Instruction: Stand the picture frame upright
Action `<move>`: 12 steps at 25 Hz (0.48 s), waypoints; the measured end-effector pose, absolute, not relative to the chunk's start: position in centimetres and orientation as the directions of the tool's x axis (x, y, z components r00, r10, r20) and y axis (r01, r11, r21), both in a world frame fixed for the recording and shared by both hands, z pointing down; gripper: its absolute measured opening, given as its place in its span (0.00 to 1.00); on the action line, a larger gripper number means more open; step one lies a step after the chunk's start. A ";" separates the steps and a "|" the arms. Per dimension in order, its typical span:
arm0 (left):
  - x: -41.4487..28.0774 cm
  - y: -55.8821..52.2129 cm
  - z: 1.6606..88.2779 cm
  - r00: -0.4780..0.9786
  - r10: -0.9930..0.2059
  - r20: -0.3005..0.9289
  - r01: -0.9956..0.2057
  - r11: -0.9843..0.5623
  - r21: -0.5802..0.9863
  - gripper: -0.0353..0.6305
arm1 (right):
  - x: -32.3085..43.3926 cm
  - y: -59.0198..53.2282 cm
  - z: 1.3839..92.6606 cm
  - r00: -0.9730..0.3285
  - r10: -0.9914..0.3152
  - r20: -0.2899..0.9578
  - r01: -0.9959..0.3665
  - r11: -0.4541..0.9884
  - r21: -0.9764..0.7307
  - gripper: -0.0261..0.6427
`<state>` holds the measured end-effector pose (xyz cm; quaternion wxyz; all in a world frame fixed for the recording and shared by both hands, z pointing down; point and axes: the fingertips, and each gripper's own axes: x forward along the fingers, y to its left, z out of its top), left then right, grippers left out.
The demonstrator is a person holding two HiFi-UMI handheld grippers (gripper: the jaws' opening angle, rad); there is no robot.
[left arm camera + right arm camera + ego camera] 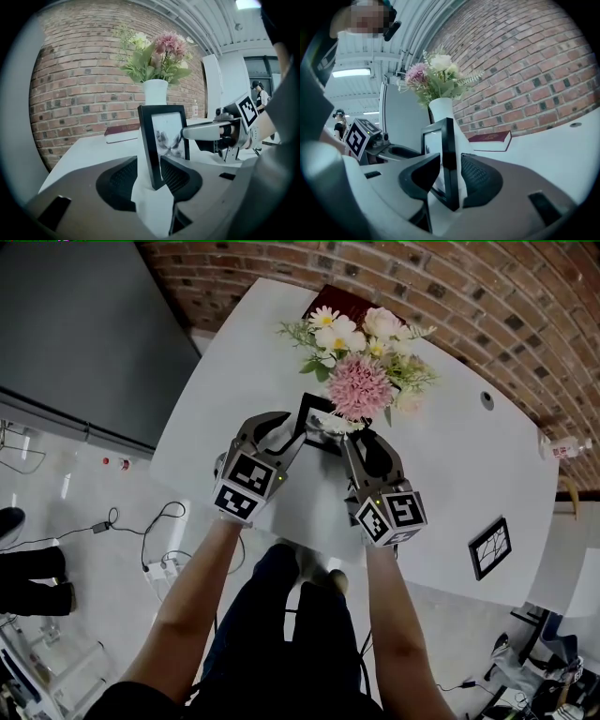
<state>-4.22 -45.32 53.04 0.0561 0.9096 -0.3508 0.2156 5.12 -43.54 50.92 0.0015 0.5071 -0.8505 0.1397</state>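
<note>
While the picture frame (163, 138) stands upright on the white table (450, 474), just in front of the white vase (155, 92) of flowers (359, 381), both claws sit at its two sides. The left claw (149, 168) has its jaws apart around the frame's lower left edge. Bare table shows between the left pad and the black moulding, and the right pad lies in front of the glass; no firm pressing is seen. The right claw (450, 161) is spread wide at the frame's opposite edge, which is seen edge-on between the pads. The right pad is close beside the moulding and a thin gap shows on the other side, so nothing is gripped. In the head view the two claws point toward the frame from either side, and the person's forearms reach in from below. A dark red book (123, 132) lies flat behind the vase, near the brick wall (516, 306). A second frame (490, 547) lies flat, well apart, near the table's right edge.
</note>
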 end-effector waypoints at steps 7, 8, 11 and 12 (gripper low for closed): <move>-4.9 -44.7 53.0 0.657 -0.614 0.437 -0.666 -0.745 -0.045 0.30 | 5.6 -42.7 51.0 -0.483 -0.861 0.162 -0.863 0.436 -0.254 0.25; -5.0 -44.6 53.0 0.658 -0.612 0.439 -0.666 -0.745 -0.041 0.30 | 5.7 -42.6 51.0 -0.482 -0.861 0.166 -0.864 0.434 -0.256 0.25; -5.3 -44.1 52.9 0.656 -0.610 0.445 -0.667 -0.744 -0.036 0.29 | 6.0 -41.9 51.1 -0.478 -0.859 0.182 -0.866 0.425 -0.265 0.25; -5.4 -43.9 52.8 0.653 -0.612 0.445 -0.670 -0.742 -0.037 0.25 | 6.1 -41.7 51.1 -0.478 -0.858 0.187 -0.865 0.422 -0.270 0.25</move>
